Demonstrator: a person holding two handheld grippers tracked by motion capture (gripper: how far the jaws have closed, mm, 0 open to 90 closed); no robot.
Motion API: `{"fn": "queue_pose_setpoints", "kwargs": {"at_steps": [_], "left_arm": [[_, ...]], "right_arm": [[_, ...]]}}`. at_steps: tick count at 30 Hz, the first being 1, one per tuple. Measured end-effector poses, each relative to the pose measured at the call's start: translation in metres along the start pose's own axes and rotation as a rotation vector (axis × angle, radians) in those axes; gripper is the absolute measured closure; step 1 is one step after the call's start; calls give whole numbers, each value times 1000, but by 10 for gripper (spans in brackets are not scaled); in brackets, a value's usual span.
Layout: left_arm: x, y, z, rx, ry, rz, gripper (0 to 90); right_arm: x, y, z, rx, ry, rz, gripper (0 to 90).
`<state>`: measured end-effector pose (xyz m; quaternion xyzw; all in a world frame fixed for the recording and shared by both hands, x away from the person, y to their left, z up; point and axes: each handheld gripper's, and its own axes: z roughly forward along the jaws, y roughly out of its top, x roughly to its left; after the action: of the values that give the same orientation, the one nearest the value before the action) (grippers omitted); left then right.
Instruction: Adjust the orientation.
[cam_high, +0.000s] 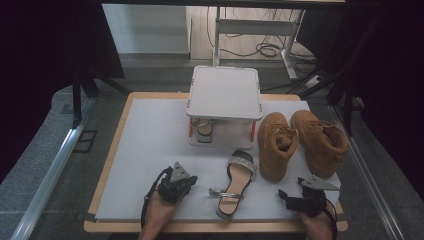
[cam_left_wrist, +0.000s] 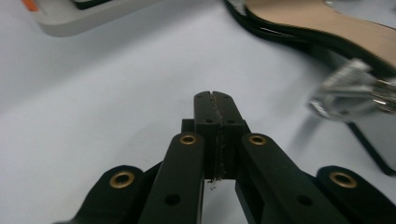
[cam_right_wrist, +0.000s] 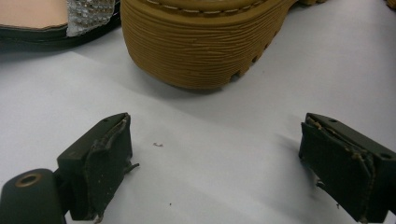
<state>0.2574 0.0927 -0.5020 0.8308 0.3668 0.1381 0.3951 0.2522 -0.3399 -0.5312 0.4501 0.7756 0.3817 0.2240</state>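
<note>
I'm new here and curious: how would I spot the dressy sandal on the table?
Start at the white rack at the table's far side. Just in front lies the sandal, left of two tan boots. Unlike them, it is flat and black, with a sparkly toe strap.

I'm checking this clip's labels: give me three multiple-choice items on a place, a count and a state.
1. Where does the sandal lie?
A. on top of the white stand
B. on the mat between the two claws
C. inside a boot

2. How many tan boots stand on the mat?
A. one
B. two
C. three

3. How do the left claw's jaws stand?
A. closed together on nothing
B. wide open
C. clamped on the sandal

Answers: 1 B, the high view shows it flat on the mat between the claws. 2 B, the second boot stands beside the first. 3 A, the left gripper view shows the jaws meeting with nothing between.
</note>
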Motion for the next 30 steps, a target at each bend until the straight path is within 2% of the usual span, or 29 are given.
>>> {"fn": "queue_pose_setpoints", "kwargs": {"at_steps": [3, 9, 13, 16, 27, 30], "left_arm": [[-7, -2, -4, 3, -25, 12, 896], [-19, -9, -12, 2, -44, 47, 896], [-27, -16, -14, 8, -81, 54, 896], [-37, -20, -16, 0, -118, 74, 896], [-71, -21, -20, -6, -198, 148, 896], [-76, -22, -18, -9, -220, 145, 896]], "right_arm": [[0, 0, 0, 0, 0, 0, 98], [0, 0, 0, -1, 0, -1, 98], [0, 0, 0, 0, 0, 0, 98], [0, 0, 0, 0, 0, 0, 98], [0, 0, 0, 0, 0, 1, 98], [0, 0, 0, 0, 0, 1, 98]]}}
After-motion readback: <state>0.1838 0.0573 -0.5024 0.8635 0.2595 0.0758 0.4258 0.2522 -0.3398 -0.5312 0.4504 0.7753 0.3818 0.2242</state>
